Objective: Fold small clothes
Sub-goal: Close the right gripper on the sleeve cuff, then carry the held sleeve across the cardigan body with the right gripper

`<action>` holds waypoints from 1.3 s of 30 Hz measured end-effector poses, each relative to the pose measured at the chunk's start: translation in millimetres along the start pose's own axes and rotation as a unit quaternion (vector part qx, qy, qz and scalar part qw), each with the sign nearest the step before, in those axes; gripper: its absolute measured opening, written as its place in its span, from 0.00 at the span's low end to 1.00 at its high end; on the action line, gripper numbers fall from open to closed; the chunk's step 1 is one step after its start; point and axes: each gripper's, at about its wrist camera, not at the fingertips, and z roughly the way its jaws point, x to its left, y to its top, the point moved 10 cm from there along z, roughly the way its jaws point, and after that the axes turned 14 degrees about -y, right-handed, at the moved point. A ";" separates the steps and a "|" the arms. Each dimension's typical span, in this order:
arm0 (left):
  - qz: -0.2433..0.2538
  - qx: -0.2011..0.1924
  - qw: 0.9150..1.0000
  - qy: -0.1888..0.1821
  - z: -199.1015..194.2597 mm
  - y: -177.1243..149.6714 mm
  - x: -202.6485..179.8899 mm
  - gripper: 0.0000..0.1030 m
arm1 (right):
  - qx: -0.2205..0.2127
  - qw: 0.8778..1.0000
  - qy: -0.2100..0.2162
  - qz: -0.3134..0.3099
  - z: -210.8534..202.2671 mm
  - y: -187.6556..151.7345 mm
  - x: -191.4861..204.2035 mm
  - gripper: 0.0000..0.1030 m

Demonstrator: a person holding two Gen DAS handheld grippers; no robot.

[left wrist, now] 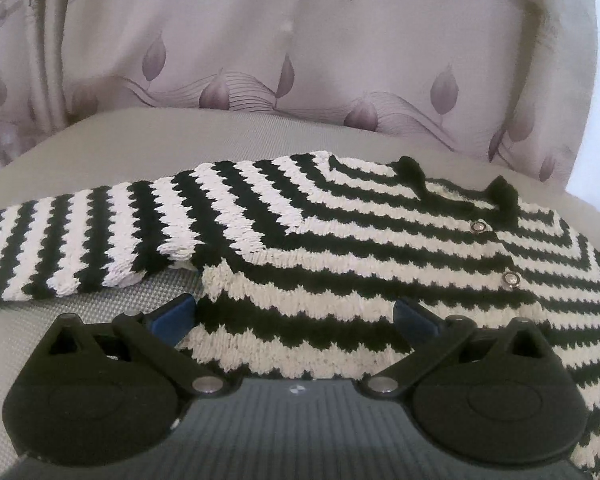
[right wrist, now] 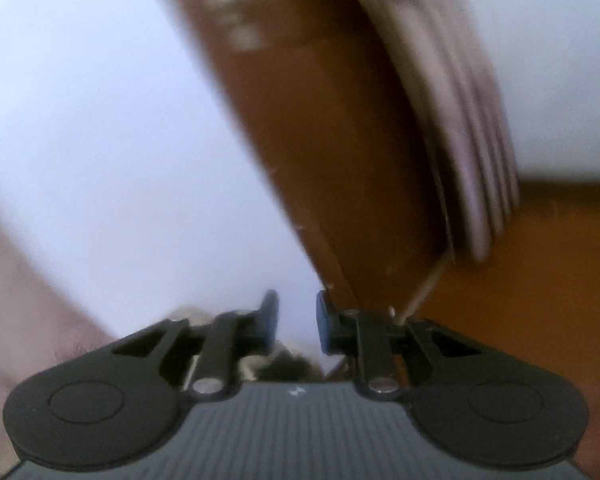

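Observation:
A small black-and-white zigzag knitted cardigan [left wrist: 380, 240] lies flat on a grey surface [left wrist: 220, 136], one sleeve [left wrist: 80, 240] stretched to the left, pearl buttons [left wrist: 511, 279] down its front. My left gripper [left wrist: 296, 316] is open wide just above the cardigan's lower hem, its blue pads on either side of the hem's left part. My right gripper [right wrist: 297, 322] is tilted up and away from the cardigan, its jaws apart by a narrow gap with nothing between them. The right wrist view is blurred; only a dark fuzzy patch [right wrist: 284, 368] shows below the fingers.
A pale curtain with a purple leaf print [left wrist: 300, 60] hangs behind the grey surface. In the right wrist view a brown wooden panel [right wrist: 320, 140] stands against a white wall [right wrist: 100, 140], with orange-brown wood [right wrist: 540, 280] at the right.

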 end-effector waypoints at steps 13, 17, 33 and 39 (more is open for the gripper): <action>0.005 0.009 1.000 0.007 4.0 -3.0 0.5 1.00 | 0.153 0.980 0.119 -0.033 18.4 -105.7 9.8 0.60; 0.009 0.013 1.000 0.011 4.4 -3.8 2.5 1.00 | 0.179 0.974 0.138 0.026 48.5 -99.5 25.9 0.60; -0.007 0.021 1.000 0.015 5.5 -5.4 11.3 1.00 | 0.063 0.982 0.131 0.124 -36.3 -89.6 -33.0 0.08; -0.011 0.019 1.000 0.015 3.8 -4.7 11.0 1.00 | 0.069 0.980 0.114 0.149 -117.2 -124.3 -104.1 0.08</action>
